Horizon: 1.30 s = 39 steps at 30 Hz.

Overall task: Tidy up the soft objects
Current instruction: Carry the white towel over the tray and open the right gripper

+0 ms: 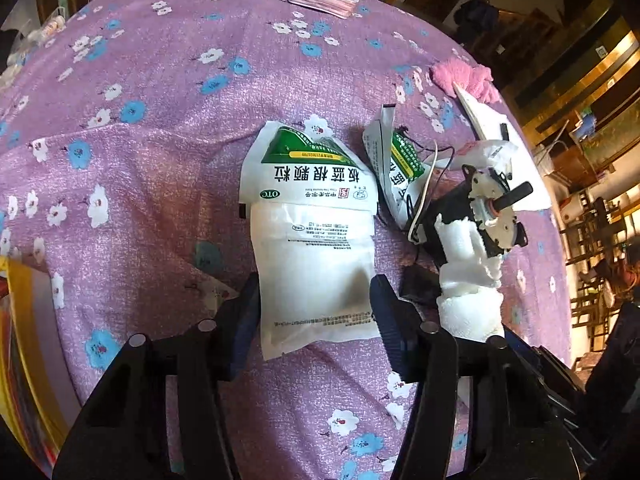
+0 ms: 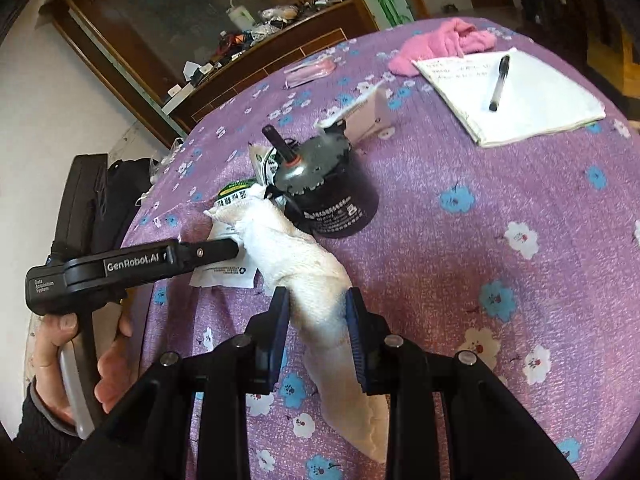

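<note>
Right gripper (image 2: pixel 318 340) is clamped on the white towel (image 2: pixel 304 256), both blue pads (image 2: pixel 276 336) squeezing the rolled cloth about halfway along, so one end sticks out behind my jaws and the other runs ahead toward the motor (image 2: pixel 332 196). That black motor sits just past the towel's far tip, shaft tilted up and away from me. Off to my left, my other hand (image 2: pixel 76 364) holds the left gripper (image 1: pixel 316 312), whose fingers reach in over a white sachet (image 1: pixel 312 236). From the left wrist view, that gripper straddles the near end of the sachet, one pad on each side of it; the pads look right at its edges, but I honestly can't tell if they're pressing it or just sitting beside it. The sachet lies flat on the purple flowered cloth (image 1: pixel 160 160), green printed end pointing away from the left fingers. A second sachet (image 1: pixel 394 168), partly folded up, lies just beyond and to the right of the first, right up against the motor's wires. Further ahead of my right gripper, on the right, a notepad (image 2: pixel 532 96) with a pen (image 2: pixel 500 82) on top, and a pink rag (image 2: pixel 436 46) touching its far corner. A pink mask pack (image 2: pixel 310 72) sits way out near the far edge.
</note>
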Available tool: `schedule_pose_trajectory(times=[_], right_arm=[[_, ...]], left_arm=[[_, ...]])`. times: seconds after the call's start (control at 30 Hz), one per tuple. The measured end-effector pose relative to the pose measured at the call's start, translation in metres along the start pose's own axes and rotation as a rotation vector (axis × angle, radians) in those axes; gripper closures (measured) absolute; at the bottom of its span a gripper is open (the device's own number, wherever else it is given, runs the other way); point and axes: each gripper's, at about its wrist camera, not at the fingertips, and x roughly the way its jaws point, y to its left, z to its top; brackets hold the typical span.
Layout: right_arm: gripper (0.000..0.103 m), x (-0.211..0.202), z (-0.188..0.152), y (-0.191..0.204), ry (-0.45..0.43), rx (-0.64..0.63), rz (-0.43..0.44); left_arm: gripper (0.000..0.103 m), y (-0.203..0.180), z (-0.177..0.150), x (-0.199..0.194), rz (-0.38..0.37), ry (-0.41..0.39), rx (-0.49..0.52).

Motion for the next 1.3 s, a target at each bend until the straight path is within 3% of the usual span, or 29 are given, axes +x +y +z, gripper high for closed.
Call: schedule_pose_trajectory(times=[0.03,0.1,0.17,0.27,0.47,0.63,0.9,1.07,1.3], right_arm=[[0.075,0.0,0.0,0.0,0.002,0.0,0.0],[0.075,0.002,0.002,0.001,0.001,-0.005,-0.003],[0.075,0.001,0.002,0.001,0.001,-0.005,-0.001],[0.075,0.001,0.002,0.002,-0.003,-0.005,0.005],[0.075,-0.005,-0.001,0.007,-0.04,-0.041,0.024],[0.075,-0.006,-0.005,0.018,-0.061,-0.089,0.025],[0.075,-0.014,-0.017,0.051,-0.058,-0.17,0.022],[0.075,-0.029,-0.028,0.103,-0.019,-0.166,0.153],[0.076,-0.018,-0.031,0.198,0.054,-0.227,0.281]], left_arm=[[0.067,-0.001,-0.001,-0.001,0.029,-0.007,0.004],[0.079,0.001,-0.003,-0.005,0.043,-0.03,-0.018],[0.091,0.001,-0.004,-0.014,0.011,-0.06,-0.026],[0.098,0.001,-0.011,-0.035,-0.076,-0.098,-0.042],[0.1,0.007,-0.047,-0.088,-0.175,-0.177,-0.054],[0.1,0.036,-0.091,-0.136,-0.273,-0.233,-0.134],[0.1,0.106,-0.176,-0.228,-0.234,-0.41,-0.209],[0.1,0.144,-0.192,-0.254,-0.221,-0.456,-0.265],[0.1,0.193,-0.177,-0.26,-0.23,-0.49,-0.314]])
